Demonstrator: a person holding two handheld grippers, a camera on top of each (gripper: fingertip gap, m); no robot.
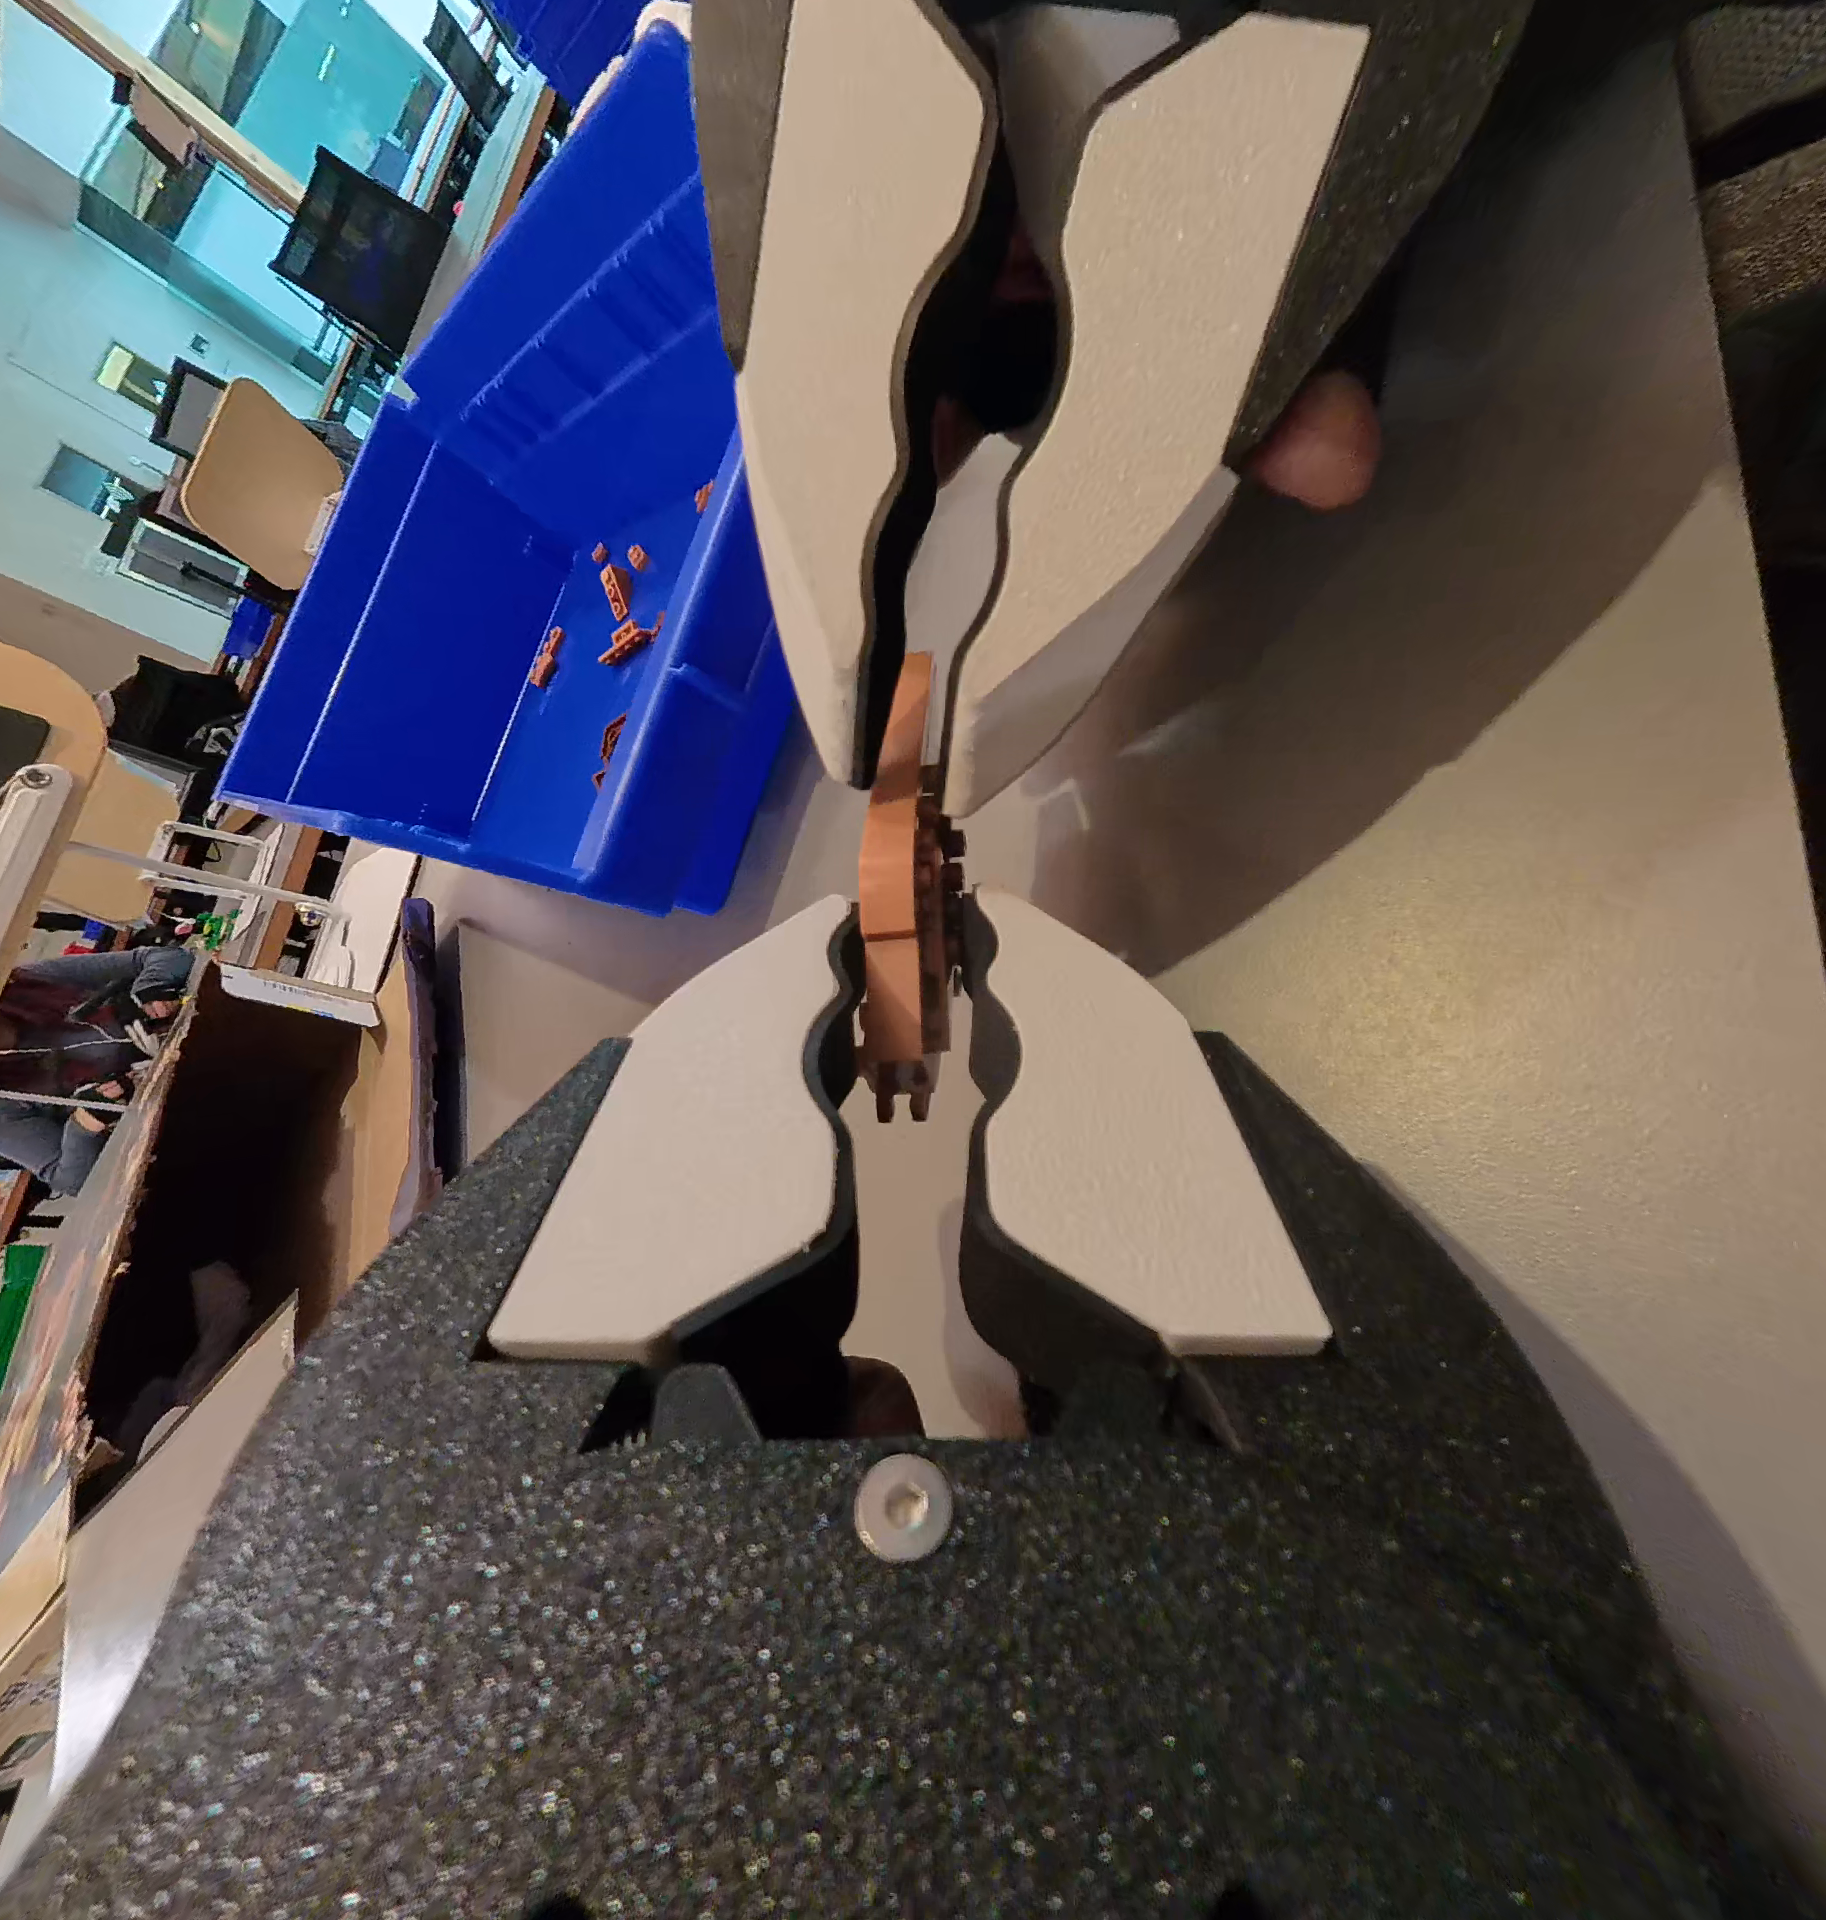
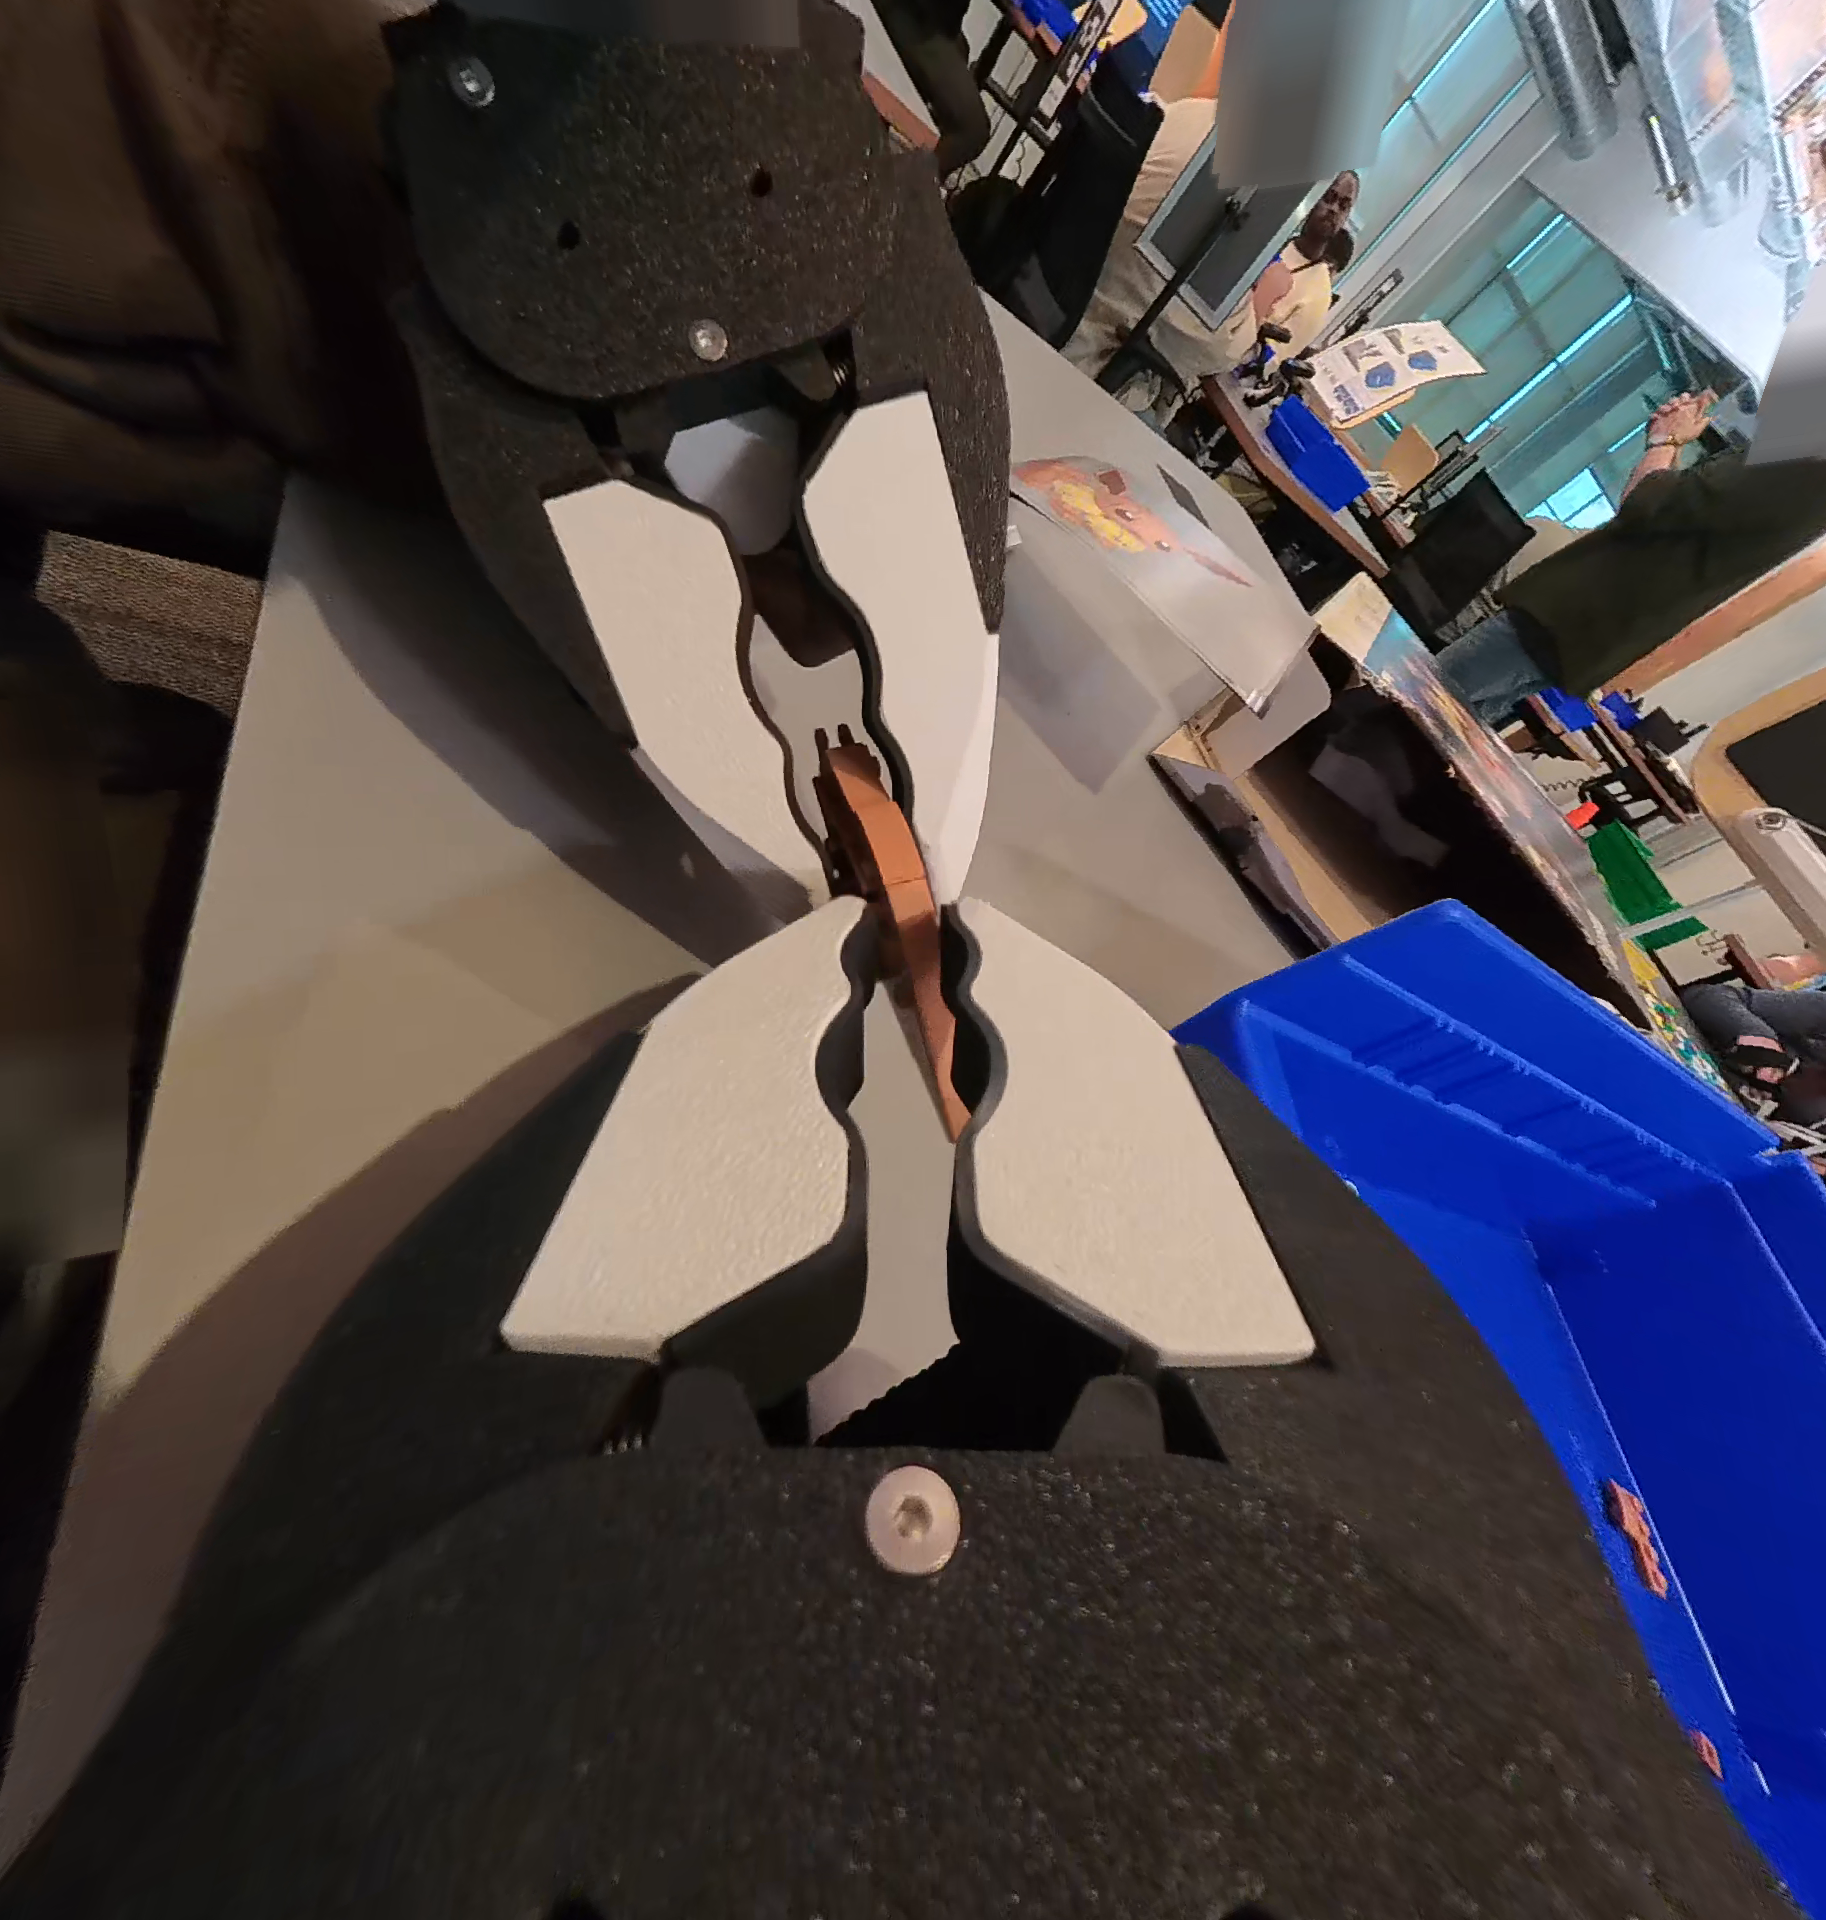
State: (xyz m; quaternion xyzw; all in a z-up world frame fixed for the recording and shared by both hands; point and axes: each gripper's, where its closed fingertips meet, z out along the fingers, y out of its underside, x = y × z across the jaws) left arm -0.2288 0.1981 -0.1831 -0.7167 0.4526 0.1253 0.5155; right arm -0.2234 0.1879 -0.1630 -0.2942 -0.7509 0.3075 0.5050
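Held piece: small brown plastic brick assembly [image 1: 904, 914], smooth curved tan face, studded dark back, suspended between the two grippers above the pale table [image 1: 1460, 1039].
Left gripper [image 1: 909, 920]: jaws clamped on its near end.
Right gripper [image 2: 909, 935]: jaws clamped on the opposite end.
Handling: likely light, stiff, glossy; joints may pop apart if twisted.
Surroundings: blue plastic bin [image 1: 535, 582] holding loose brown bricks [image 1: 618, 623], beside.

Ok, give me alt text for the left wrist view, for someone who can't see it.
Two grey-fingered tools meet tip to tip over a pale table, both closed on one thin brown brick assembly: the left tool from below, the right tool from above. A blue bin of loose brown bricks sits left.
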